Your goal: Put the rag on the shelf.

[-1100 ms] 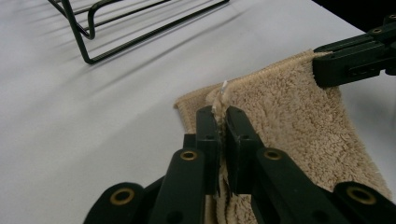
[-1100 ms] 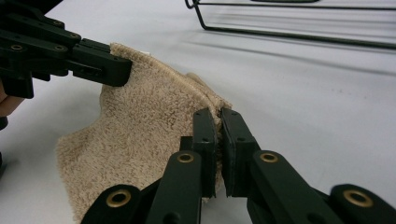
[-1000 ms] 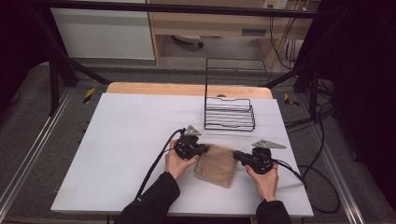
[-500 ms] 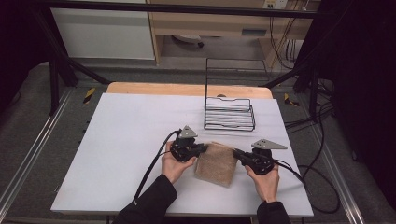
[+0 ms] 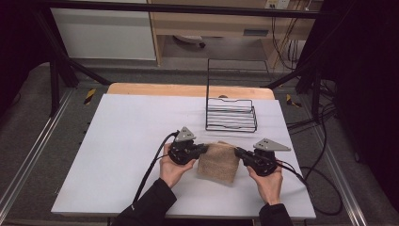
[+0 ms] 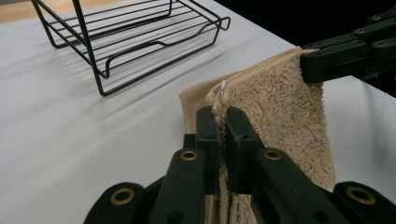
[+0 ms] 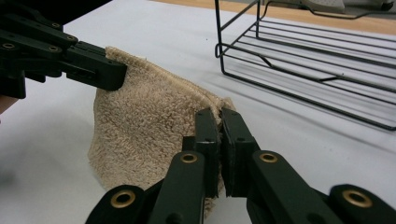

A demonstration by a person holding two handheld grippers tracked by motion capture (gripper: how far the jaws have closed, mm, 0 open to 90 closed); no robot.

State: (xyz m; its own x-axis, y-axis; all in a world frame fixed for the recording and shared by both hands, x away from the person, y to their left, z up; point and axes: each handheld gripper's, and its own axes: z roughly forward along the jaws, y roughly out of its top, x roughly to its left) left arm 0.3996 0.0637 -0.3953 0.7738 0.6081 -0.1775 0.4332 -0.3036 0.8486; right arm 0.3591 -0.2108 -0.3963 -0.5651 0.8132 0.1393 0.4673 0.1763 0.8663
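A folded tan terry towel lies on the white table, its far edge lifted off the surface between the two grippers. My left gripper is shut on the towel's left far corner; in the left gripper view the jaws pinch the hem of the towel. My right gripper is shut on the right far corner, and the right gripper view has its jaws clamped on the towel, with the left gripper across from it. The towel's near part rests on the table.
A black wire rack with a tall back frame stands on the table just beyond the towel. The white table top stretches to the left. Cables trail from both grippers toward the table's front and right edges.
Both grippers have shifted slightly away from the person and upward, raising the towel's far edge a little. Their grip has not changed.
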